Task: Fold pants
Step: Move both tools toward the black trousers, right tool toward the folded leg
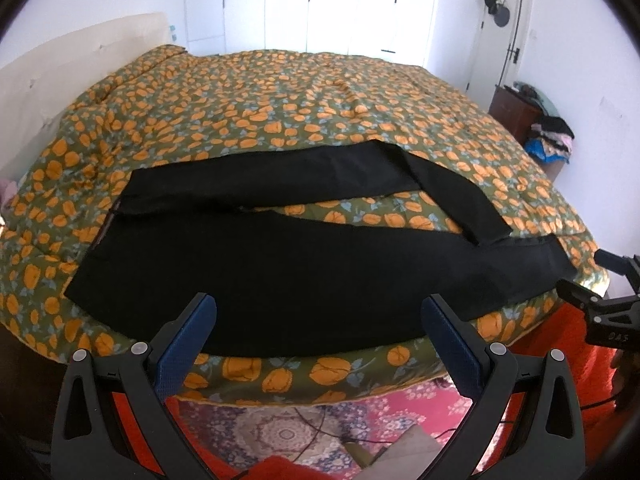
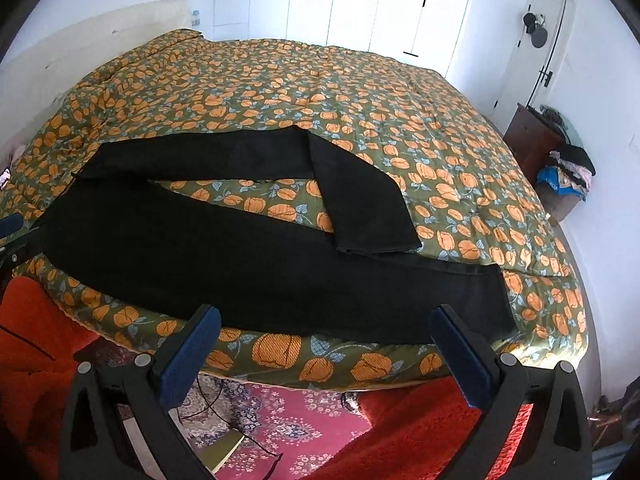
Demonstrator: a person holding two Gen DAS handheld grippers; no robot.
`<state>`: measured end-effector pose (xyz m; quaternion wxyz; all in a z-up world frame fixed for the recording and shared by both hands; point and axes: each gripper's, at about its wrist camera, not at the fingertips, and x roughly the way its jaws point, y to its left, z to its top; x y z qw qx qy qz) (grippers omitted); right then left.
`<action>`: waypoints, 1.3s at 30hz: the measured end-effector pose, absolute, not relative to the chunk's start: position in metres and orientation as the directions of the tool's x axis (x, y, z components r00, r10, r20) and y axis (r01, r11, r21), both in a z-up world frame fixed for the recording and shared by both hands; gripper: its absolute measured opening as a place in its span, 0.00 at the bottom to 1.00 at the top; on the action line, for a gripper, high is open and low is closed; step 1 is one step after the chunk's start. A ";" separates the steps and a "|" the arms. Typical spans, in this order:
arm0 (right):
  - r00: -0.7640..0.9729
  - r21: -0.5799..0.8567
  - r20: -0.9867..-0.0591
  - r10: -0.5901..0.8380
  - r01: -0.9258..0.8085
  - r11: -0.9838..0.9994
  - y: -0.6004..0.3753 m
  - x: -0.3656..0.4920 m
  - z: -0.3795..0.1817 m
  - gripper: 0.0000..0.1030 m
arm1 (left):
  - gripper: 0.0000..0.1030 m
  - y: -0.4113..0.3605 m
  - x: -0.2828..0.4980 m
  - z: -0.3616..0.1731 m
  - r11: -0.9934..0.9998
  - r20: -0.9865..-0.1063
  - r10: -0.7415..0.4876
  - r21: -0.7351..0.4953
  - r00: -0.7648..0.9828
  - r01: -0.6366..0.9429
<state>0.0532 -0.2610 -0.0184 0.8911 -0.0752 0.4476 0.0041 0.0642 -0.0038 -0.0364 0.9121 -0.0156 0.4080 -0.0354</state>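
Note:
Black pants (image 1: 280, 268) lie spread on the bed near its front edge, waist to the left and legs to the right. The near leg lies straight along the edge. The far leg (image 1: 448, 188) is bent back toward the near one at its end. The pants also show in the right wrist view (image 2: 224, 252). My left gripper (image 1: 320, 312) is open and empty, just short of the near leg's front edge. My right gripper (image 2: 326, 322) is open and empty, over the bed's front edge near the hem end; it also shows in the left wrist view (image 1: 600, 304).
The bed carries a green quilt with orange flowers (image 1: 280, 100). A pink patterned rug (image 2: 304, 420) and orange-red fabric (image 2: 32, 340) lie on the floor in front. A brown cabinet with piled clothes (image 1: 536, 128) stands at the right wall. White wardrobe doors stand behind.

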 end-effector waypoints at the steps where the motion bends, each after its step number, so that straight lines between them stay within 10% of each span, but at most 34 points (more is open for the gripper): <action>1: 0.600 -0.125 -0.798 -0.054 -0.077 0.989 -0.262 0.053 -0.019 1.00 | 0.99 -0.004 0.065 -0.036 0.997 -0.740 -0.071 -0.051 0.668 0.049; 10: 0.612 -0.031 -0.786 0.087 -0.180 0.983 -0.256 0.049 -0.022 1.00 | 1.00 0.004 0.054 0.001 1.000 -0.586 -0.007 -0.005 0.810 0.005; 39: 0.668 -0.145 -0.743 0.023 -0.194 0.970 -0.309 0.096 -0.031 1.00 | 1.00 0.010 0.052 -0.015 0.997 -0.627 -0.078 -0.065 0.775 0.048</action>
